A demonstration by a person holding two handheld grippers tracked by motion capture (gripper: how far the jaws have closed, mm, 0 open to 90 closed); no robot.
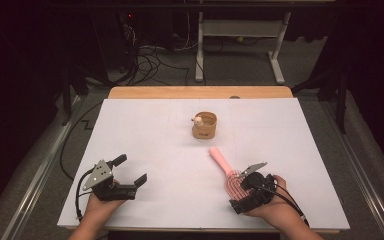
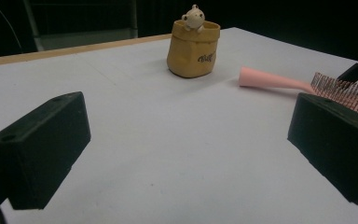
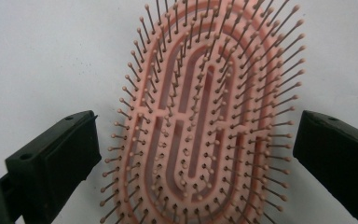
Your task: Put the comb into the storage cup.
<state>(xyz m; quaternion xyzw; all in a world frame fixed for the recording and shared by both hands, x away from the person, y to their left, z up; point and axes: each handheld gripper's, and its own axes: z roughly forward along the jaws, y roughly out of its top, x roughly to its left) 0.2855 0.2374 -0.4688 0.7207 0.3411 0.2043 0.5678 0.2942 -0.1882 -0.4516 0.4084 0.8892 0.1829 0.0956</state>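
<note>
1. My right gripper (image 1: 243,192) hangs over the head of the pink brush (image 1: 223,164). Its jaws stand wide apart, one on each side of the head, with a gap between each jaw and the bristles, so nothing is gripped.
2. The brush lies bristles up on the white table (image 1: 145,125), near my right edge. Its handle points away from me, toward the pot (image 1: 204,125).
3. In the high view my right hand (image 1: 275,207) and the gripper cover the near part of the brush head, so I cannot see where its rounded end lies.
4. The right gripper view cuts off the head's near end at the bottom edge and its far end at the top, and the handle lies outside it.
5. My left gripper (image 1: 131,171) rests low at the table's left near corner, jaws spread and holding nothing, well apart from the brush.
6. In the left gripper view the right jaw hides part of the brush head. The handle shows clear beyond it.
7. The pot stands upright near the table's middle, well apart from both grippers. A small pale animal figure (image 2: 194,18) peeks over its rim. Dark lettering on the pot's side is too small to read.
8. The room beyond the table is dark. Cables (image 1: 150,60) and a stand's legs (image 1: 240,50) are only faintly seen.
</note>
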